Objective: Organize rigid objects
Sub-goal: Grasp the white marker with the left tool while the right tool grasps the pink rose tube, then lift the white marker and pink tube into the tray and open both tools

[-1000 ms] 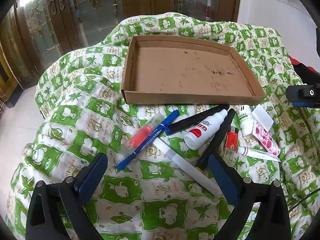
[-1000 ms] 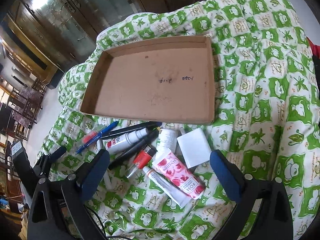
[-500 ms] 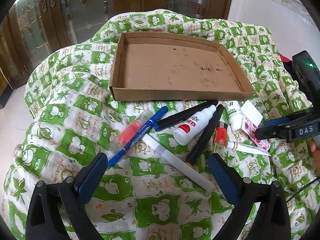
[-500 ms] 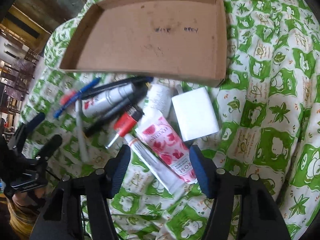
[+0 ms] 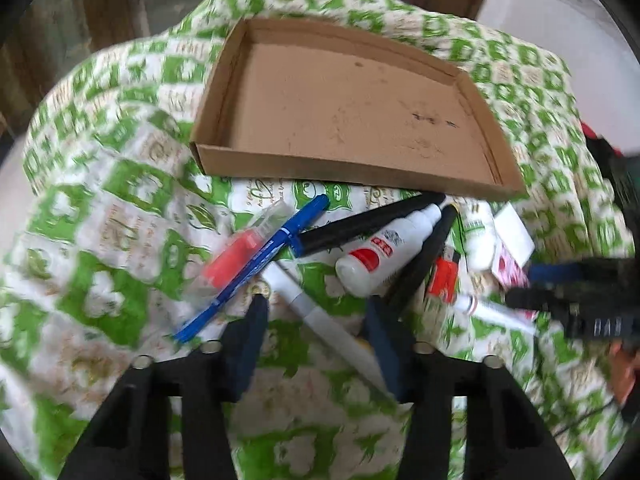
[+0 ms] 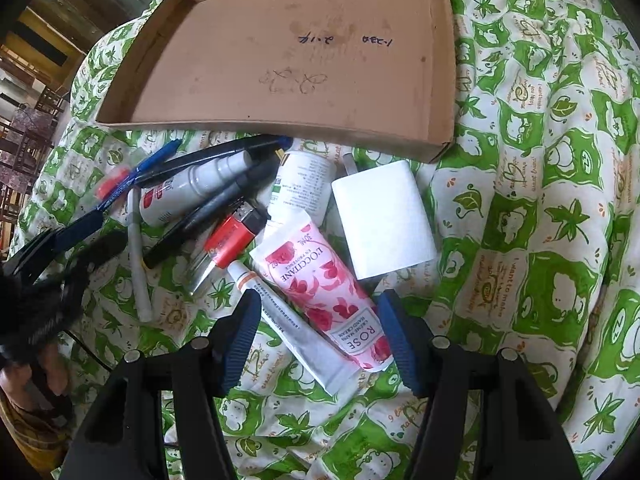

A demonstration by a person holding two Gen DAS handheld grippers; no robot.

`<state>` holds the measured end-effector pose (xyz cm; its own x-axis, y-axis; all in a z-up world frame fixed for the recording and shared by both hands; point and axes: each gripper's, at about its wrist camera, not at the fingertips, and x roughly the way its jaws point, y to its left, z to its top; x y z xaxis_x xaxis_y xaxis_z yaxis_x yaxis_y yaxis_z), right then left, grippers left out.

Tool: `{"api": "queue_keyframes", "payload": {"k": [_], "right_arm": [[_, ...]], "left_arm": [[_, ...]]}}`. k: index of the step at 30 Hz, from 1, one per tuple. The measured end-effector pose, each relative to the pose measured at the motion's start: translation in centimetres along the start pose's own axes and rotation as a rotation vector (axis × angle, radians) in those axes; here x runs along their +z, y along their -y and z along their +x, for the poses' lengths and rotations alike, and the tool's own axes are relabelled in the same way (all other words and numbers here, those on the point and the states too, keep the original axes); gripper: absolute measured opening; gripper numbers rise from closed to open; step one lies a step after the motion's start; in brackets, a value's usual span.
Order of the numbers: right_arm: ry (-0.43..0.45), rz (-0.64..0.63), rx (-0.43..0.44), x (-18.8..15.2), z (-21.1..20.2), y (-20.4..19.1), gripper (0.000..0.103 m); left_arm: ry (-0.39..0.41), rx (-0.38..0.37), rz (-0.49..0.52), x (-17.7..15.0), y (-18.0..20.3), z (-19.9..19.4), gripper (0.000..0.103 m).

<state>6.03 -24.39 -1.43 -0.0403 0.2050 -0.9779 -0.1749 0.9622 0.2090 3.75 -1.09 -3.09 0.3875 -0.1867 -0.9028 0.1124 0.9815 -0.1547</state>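
A pile of small items lies on the green-and-white quilt in front of an empty cardboard tray (image 5: 340, 168) (image 6: 280, 128). My left gripper (image 5: 316, 320) points down over a white pen (image 5: 320, 316). Its jaws are closing, with the pen between them but untouched. Beside the pen lie a blue pen (image 5: 256, 268), a black marker (image 5: 368, 220) and a white bottle (image 5: 384, 256). My right gripper (image 6: 320, 312) is half-closed astride a pink rose hand-cream tube (image 6: 320, 280) and a thin white tube (image 6: 288, 320). Cloth shows between the left pad and the thin tube.
A white block (image 6: 384, 216), a small white bottle (image 6: 300, 188) and a red lighter (image 6: 236, 236) lie right behind the tubes. The quilt slopes away on all sides. A hand holds the left gripper at the right wrist view's left edge. Wooden doors stand behind.
The left jaws have narrowed sharply, and that gripper has dipped closer to the white pen. The right gripper dropped over the tubes with its jaws narrowing, then held still.
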Motion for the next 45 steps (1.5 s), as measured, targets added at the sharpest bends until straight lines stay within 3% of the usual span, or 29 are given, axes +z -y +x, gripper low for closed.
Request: {"api": "queue_keyframes", "payload": {"k": [3,9,11,15,19,20,21,24,28,31,36,39,45], "right_arm": [[-0.002,0.000,-0.005,0.0,0.3,-0.3,0.056],[-0.004,-0.024,-0.032,-0.2,1.1,-1.0,0.056],[-0.002,-0.038,-0.057,0.0,1.5,-1.3,0.055],[-0.005,-0.027,-0.076,0.3,1.9,-0.9,0.045],[0.015,-0.017,-0.070,0.1,1.2,-0.5,0.037],[0.019,-0.018,-0.067,0.0,1.0,-0.5,0.036],[0.021,-0.015,-0.061,-0.1,0.9,-0.4,0.036],[0.021,0.018,-0.012,-0.3,0.6,0.1,0.035],[0.011,0.062,0.056,-0.3,0.7,0.8,0.034],[-0.035,0.089,0.057,-0.3,2.1,1.4,0.035],[-0.059,0.085,0.040,-0.4,3.2,1.3,0.034],[-0.033,0.075,0.021,-0.6,2.9,0.8,0.026],[0.087,0.036,0.085,-1.2,0.2,-1.5,0.026]], "left_arm": [[-0.053,0.005,-0.029,0.2,0.1,1.6,0.037],[-0.117,0.039,-0.021,-0.3,0.4,3.8,0.037],[-0.121,0.022,-0.047,-0.4,0.1,4.0,0.038],[-0.125,-0.028,-0.056,-0.8,-0.9,4.1,0.040],[-0.096,-0.007,-0.046,-1.2,-0.7,3.9,0.037],[-0.084,-0.009,-0.047,-1.3,-0.6,3.7,0.031],[-0.073,-0.041,-0.057,-1.2,-0.8,3.5,0.024],[-0.034,-0.097,-0.055,-1.3,-0.7,2.7,0.018],[-0.023,-0.100,-0.020,-1.2,0.2,2.9,0.017],[-0.069,-0.086,-0.028,-1.2,-0.1,3.9,0.020],[-0.049,-0.043,0.012,-1.5,0.3,3.9,0.020],[-0.009,-0.020,0.054,-1.8,1.3,3.3,0.018],[0.072,-0.075,0.038,-1.6,0.9,0.5,0.015]]}}
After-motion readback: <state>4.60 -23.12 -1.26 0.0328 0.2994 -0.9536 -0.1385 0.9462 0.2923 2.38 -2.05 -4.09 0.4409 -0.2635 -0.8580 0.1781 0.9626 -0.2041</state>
